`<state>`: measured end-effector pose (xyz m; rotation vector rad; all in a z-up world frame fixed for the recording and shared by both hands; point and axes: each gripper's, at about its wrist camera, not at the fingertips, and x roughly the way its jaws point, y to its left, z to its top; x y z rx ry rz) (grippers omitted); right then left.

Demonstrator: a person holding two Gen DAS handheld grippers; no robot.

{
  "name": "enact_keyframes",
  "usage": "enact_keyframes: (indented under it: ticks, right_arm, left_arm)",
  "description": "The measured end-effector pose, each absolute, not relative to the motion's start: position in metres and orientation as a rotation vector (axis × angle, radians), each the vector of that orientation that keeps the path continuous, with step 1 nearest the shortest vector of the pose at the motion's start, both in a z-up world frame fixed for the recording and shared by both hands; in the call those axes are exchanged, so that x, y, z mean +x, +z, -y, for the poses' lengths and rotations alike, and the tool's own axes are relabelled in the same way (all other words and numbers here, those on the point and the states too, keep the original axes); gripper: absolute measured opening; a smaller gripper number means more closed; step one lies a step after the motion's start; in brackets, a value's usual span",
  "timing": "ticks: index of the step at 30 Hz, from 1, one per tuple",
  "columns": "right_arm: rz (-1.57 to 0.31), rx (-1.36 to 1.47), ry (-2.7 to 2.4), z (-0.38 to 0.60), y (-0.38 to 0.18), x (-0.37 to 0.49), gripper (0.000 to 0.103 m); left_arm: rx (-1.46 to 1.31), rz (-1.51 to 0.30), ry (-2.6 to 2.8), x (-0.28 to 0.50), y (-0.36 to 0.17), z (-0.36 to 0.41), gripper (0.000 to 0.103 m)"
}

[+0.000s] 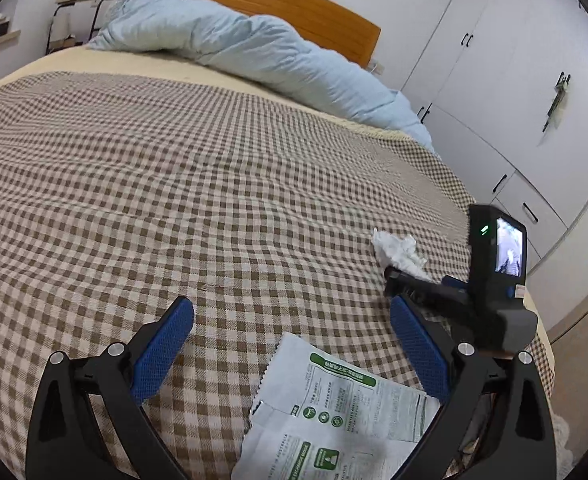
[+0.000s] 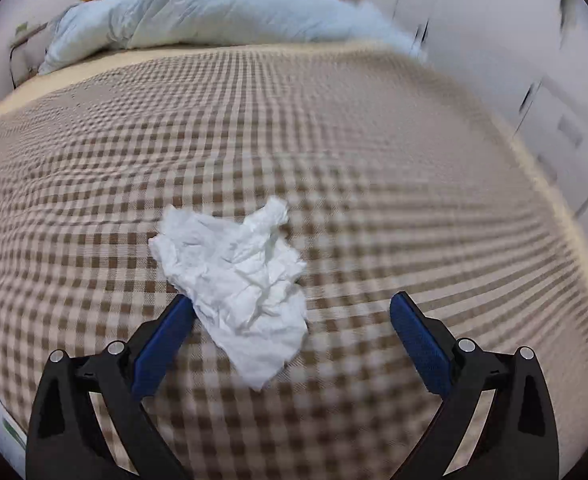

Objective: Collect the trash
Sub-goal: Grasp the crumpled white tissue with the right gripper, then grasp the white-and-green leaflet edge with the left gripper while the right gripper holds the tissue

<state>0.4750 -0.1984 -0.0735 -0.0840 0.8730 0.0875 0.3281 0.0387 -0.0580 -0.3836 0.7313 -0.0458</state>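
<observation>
1. You have a woven cloth checked bedspread (image 1: pixel 214 184) under both tools, matt and slightly ribbed.
2. The crumpled tissue (image 2: pixel 242 280) before you is thin white paper, creased and matt.
3. Your printed wrapper (image 1: pixel 333 412) looks smooth with a faint sheen.
4. The headboard (image 1: pixel 294 4) is glossy varnished wood.
5. Your left gripper (image 1: pixel 292 344) is matt black plastic with textured blue pads (image 1: pixel 162 352) and shiny metal pins.
6. The duvet (image 1: pixel 254 52) is soft, rumpled cloth.

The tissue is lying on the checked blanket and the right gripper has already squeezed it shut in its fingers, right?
Not quite. The tissue lies on the checked blanket, but the right gripper is open, its fingers wide apart, as the right wrist view shows.
</observation>
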Motion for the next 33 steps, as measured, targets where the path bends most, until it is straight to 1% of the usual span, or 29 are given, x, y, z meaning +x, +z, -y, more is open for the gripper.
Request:
enact_keyframes:
  ticks: [2, 3, 4, 11, 16, 19, 24, 28, 33]
  right_arm:
    - [-0.840, -0.091, 0.120, 0.200, -0.069, 0.467, 0.028]
    - [-0.827, -0.115, 0.119, 0.198, -0.067, 0.463, 0.016]
    - [-0.817, -0.134, 0.141, 0.197, -0.065, 0.457, 0.011]
    - [-0.625, -0.191, 0.133, 0.211, -0.032, 0.385, 0.009]
    - [-0.574, -0.155, 0.137, 0.230, -0.013, 0.332, 0.009]
    - [-0.557, -0.085, 0.145, 0.239, -0.001, 0.296, 0.009]
    - [-0.513, 0.041, 0.105, 0.256, 0.000, 0.243, 0.009]
    - [-0.528, 0.075, 0.101, 0.265, -0.022, 0.227, 0.009]
    - [-0.554, 0.126, 0.138, 0.269, -0.029, 0.220, 0.009]
  left_arm:
    - [-0.379, -0.747, -0.050, 0.333, -0.062, -0.037, 0.095]
    - [-0.376, -0.753, -0.053, 0.334, -0.063, -0.037, 0.095]
    - [-0.374, -0.758, -0.057, 0.336, -0.064, -0.036, 0.095]
    - [-0.367, -0.782, -0.076, 0.342, -0.069, -0.029, 0.095]
    - [-0.363, -0.802, -0.094, 0.336, -0.069, -0.023, 0.095]
    - [-0.345, -0.810, -0.104, 0.325, -0.067, -0.020, 0.095]
    - [-0.331, -0.819, -0.111, 0.302, -0.067, -0.021, 0.095]
    - [-0.360, -0.843, -0.115, 0.290, -0.069, -0.028, 0.095]
    - [-0.371, -0.852, -0.106, 0.261, -0.075, -0.029, 0.095]
